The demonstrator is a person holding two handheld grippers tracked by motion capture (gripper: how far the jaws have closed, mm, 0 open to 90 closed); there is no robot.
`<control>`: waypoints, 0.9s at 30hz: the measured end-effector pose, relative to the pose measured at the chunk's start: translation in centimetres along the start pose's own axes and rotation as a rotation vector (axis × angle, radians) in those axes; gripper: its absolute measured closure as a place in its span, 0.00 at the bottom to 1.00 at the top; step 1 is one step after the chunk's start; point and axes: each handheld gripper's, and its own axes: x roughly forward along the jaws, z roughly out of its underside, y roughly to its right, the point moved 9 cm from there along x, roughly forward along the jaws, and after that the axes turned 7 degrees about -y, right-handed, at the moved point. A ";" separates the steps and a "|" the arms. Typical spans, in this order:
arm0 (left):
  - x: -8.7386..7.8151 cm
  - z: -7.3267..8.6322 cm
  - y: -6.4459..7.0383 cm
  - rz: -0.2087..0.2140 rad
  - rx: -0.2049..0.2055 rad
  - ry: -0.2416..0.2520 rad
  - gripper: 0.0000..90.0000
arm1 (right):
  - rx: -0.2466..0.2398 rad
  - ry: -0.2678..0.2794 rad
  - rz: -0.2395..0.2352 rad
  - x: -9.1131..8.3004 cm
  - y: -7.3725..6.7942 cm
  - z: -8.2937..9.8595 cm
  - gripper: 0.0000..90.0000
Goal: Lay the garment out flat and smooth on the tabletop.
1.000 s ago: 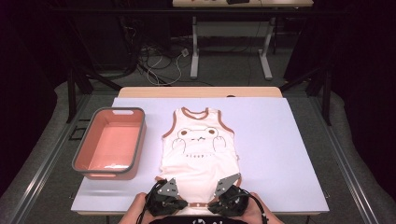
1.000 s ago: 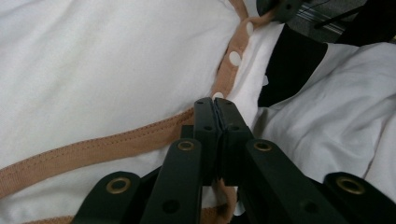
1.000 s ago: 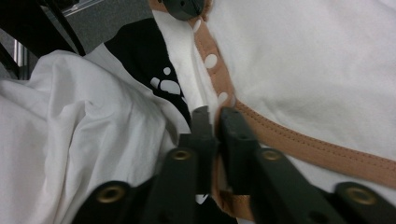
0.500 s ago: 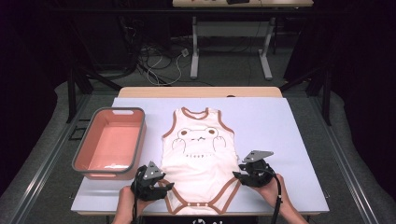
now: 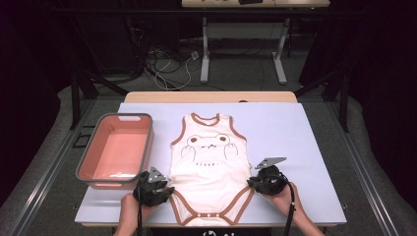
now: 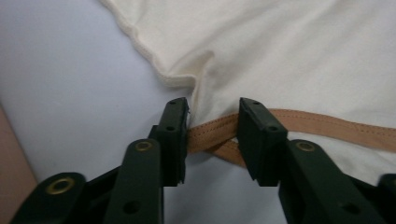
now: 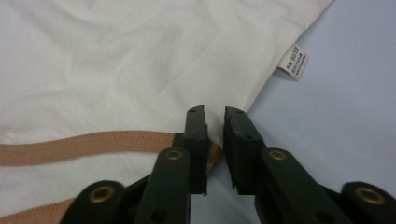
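A cream baby bodysuit with brown trim and a frog print lies flat on the pale table, neck end away from me. My left gripper rests at its lower left corner. In the left gripper view the gripper is open, and the folded brown trim lies between the jaws. My right gripper sits at the lower right corner. In the right gripper view the gripper is open by a narrow gap, with the trimmed corner of the bodysuit in it.
A pink tray with a grey rim stands at the left of the table, close to my left gripper. A small white label sticks out of the bodysuit's side seam. Bare table lies to the right of the garment.
Both grippers have moved apart from the middle of the bodysuit's bottom edge, out to its lower left and lower right corners. The bodysuit has stayed flat.
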 end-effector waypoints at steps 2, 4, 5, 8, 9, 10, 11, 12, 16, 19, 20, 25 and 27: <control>0.0 0.0 0.1 0.017 0.006 0.001 0.82 | 0.018 -0.002 -0.019 -0.1 0.1 0.1 0.96; 0.0 0.0 0.3 0.033 0.001 0.009 0.89 | 0.020 0.000 -0.023 -0.1 0.1 0.1 0.98; 0.0 0.0 0.3 0.036 -0.001 0.010 0.91 | 0.017 -0.004 -0.016 -0.1 0.0 0.1 0.98; -0.1 0.0 0.2 0.043 0.004 0.009 0.95 | 0.003 -0.009 -0.004 -0.3 -0.2 0.3 0.98; -0.1 0.0 0.1 0.047 0.006 0.007 0.95 | 0.004 -0.013 -0.007 -0.3 -0.3 0.3 0.99; -0.2 0.1 0.1 0.047 0.006 0.006 0.95 | 0.002 -0.012 -0.007 -0.4 -0.3 0.4 0.99; -0.2 0.1 0.0 0.049 0.004 0.004 0.96 | -0.003 -0.015 -0.007 -0.4 -0.3 0.4 0.99; -0.3 0.2 0.0 0.054 0.004 0.000 0.96 | -0.006 -0.014 -0.007 -0.5 -0.4 0.5 0.99; -0.6 0.3 -0.1 0.057 0.004 0.003 0.96 | -0.023 -0.020 0.000 -0.6 -0.6 0.6 0.99; -0.7 0.1 0.0 0.063 0.012 0.017 0.96 | -0.025 -0.027 0.006 -0.8 -0.6 0.7 0.99; -0.7 0.0 0.1 0.066 0.018 0.019 0.96 | -0.029 -0.025 0.008 -0.9 -0.5 0.6 0.99; -0.4 0.0 0.3 0.055 0.029 0.014 0.96 | -0.029 -0.025 0.011 -1.3 -0.5 0.9 0.99; -0.3 0.1 0.2 0.057 0.023 0.007 0.96 | -0.034 -0.024 0.015 -1.3 -0.6 1.0 0.99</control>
